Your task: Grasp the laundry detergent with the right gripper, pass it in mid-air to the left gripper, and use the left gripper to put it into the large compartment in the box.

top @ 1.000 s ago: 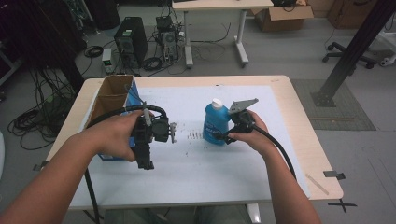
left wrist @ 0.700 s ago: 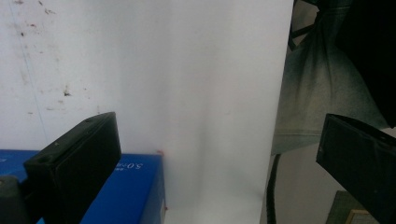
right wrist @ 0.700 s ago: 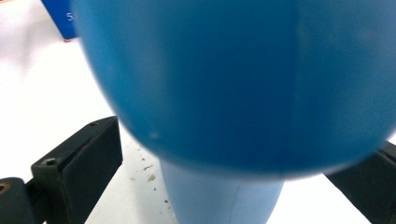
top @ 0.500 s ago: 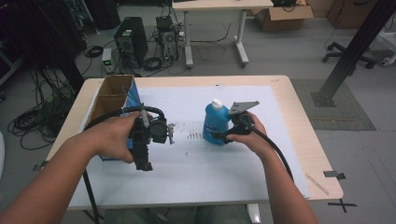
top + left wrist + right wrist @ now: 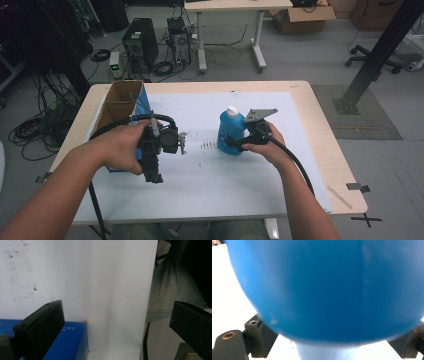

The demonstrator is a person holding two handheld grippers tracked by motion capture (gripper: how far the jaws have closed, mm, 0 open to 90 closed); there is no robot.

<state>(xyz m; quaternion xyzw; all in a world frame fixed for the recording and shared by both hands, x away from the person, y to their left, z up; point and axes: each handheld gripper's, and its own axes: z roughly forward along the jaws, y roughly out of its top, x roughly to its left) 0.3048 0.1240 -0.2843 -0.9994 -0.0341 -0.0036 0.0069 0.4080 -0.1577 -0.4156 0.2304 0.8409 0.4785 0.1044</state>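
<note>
A blue bottle [image 5: 231, 131] with a white cap stands upright on the white mat [image 5: 210, 185] at mid table. My right gripper [image 5: 235, 145] reaches it from the right, low on its body. In the right gripper view the blue bottle [image 5: 332, 290] bulges between the jaws. The jaws have just been closing and now meet its two sides. My left gripper [image 5: 152, 172] is held left of centre, pointing back toward the person. In its own view the left gripper [image 5: 117, 312] stands wide open with nothing between the fingers.
An open cardboard box with blue sides [image 5: 117, 102] stands at the table's left, and its blue corner [image 5: 72, 340] lies under my left jaw. Several small dark bits [image 5: 207, 145] lie on the mat between the hands. The mat's front edge [image 5: 147, 315] borders the person's grey clothing.
</note>
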